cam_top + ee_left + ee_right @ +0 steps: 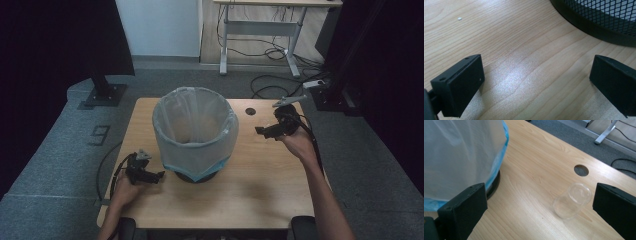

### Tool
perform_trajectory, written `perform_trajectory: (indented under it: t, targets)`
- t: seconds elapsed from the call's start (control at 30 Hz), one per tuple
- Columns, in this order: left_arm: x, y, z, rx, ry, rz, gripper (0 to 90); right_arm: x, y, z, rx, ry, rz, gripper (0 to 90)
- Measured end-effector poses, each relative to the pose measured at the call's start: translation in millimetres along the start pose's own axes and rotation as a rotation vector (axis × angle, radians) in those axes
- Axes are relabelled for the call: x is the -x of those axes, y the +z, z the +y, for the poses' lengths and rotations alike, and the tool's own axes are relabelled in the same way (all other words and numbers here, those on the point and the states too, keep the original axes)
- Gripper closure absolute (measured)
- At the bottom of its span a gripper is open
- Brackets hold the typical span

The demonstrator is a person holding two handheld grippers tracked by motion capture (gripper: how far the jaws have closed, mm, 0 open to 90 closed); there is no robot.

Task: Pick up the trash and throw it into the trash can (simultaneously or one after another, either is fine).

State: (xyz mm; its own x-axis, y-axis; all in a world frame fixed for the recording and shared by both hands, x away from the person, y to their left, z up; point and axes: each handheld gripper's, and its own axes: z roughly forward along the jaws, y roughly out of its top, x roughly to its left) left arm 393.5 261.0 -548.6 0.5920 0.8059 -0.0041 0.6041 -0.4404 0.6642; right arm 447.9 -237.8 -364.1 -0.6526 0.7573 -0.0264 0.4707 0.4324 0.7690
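Note:
A black mesh bin point(195, 127) lined with a translucent bag with a blue hem stands at the middle of the wooden table point(260, 190). My left gripper point(158, 175) lies low by the bin's left foot, open, with bare wood between its jaws point(536, 75) and the mesh base point(604, 20) just ahead. My right gripper point(261, 131) hovers right of the bin, open point(541, 202). A clear plastic cup point(572, 203) lies tipped on the wood near its right jaw, untouched. The bagged bin point(459, 157) rises to the left in the right gripper view.
A round cable hole point(250, 111) point(581, 170) sits in the table behind the right gripper. A white speck point(459, 18) lies on the wood. Beyond the table are grey carpet, a black stand base point(105, 94), floor cables point(272, 87) and a desk frame point(260, 30).

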Motion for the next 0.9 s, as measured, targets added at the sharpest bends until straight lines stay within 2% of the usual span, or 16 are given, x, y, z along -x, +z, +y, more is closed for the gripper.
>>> perform_trajectory:
  t: [0.6, 0.9]
  targets:
    - [-0.1, -0.1, 0.0, -0.001, 0.0, -0.003, 0.0, 8.3, 28.8, -50.8, -0.042, 0.065, -0.064, 0.0]
    - [0.0, -0.1, 0.0, 0.0, 0.0, 0.0, 0.0, 9.1, 44.0, -76.2, -0.071, 0.094, -0.12, 0.0]
